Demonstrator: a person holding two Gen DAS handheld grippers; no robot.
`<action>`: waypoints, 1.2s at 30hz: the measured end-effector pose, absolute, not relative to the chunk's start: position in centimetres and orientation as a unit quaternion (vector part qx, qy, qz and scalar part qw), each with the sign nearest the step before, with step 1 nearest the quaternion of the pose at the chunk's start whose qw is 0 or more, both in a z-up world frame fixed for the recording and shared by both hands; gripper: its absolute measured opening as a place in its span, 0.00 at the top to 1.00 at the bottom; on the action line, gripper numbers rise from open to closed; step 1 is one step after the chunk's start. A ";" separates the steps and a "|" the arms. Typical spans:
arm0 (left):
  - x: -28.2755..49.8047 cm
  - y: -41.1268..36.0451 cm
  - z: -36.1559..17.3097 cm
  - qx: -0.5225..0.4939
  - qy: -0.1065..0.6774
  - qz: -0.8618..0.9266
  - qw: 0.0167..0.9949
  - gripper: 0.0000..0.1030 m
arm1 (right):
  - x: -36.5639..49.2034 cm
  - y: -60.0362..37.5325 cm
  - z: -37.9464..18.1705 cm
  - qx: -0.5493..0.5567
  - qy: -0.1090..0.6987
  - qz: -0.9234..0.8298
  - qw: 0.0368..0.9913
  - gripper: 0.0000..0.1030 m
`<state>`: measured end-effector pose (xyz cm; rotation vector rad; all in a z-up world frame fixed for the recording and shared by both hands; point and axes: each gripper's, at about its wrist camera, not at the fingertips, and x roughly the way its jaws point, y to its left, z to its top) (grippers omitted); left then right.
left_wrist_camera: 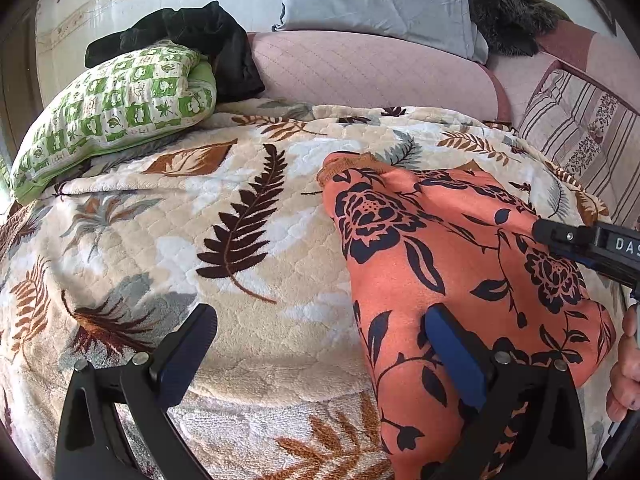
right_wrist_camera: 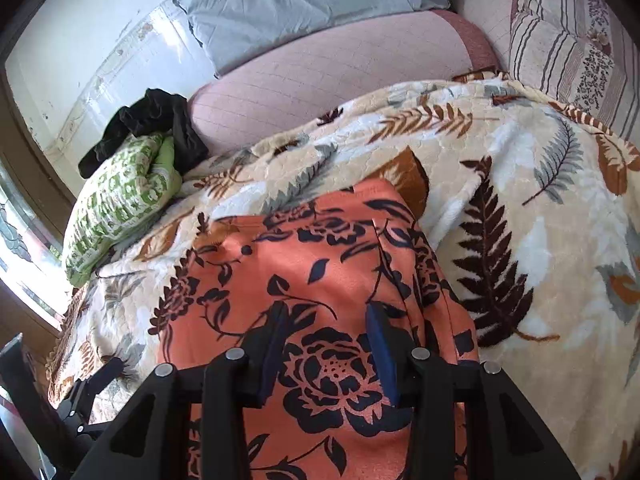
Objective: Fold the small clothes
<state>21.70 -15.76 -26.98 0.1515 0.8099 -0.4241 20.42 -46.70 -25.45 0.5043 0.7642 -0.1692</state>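
Observation:
An orange garment with a dark floral print (left_wrist_camera: 432,248) lies folded into a long shape on the leaf-patterned blanket (left_wrist_camera: 240,216). My left gripper (left_wrist_camera: 320,344) stands wide open at the garment's left edge. One finger (left_wrist_camera: 452,344) is over the cloth and the other over bare blanket, with nothing pinched. In the right wrist view the orange garment (right_wrist_camera: 320,264) fills the middle. My right gripper (right_wrist_camera: 327,340) hovers low over it with its jaws partly apart. The print shows flat and unbroken between the fingertips. The right gripper (left_wrist_camera: 588,240) also reaches in from the right edge of the left wrist view.
A green-and-white pillow (left_wrist_camera: 112,116) with dark clothing (left_wrist_camera: 200,40) on it lies at the back left. Behind the blanket are a pink quilted cushion (left_wrist_camera: 368,72), a grey pillow (left_wrist_camera: 376,0) and a striped pillow (left_wrist_camera: 580,140). A person's hand (left_wrist_camera: 628,360) shows at the right edge.

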 end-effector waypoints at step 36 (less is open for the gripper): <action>19.5 -15.9 -25.7 0.114 0.384 -0.183 0.898 0.00 | 17.9 -45.6 -24.7 0.254 0.367 -0.048 0.894 0.57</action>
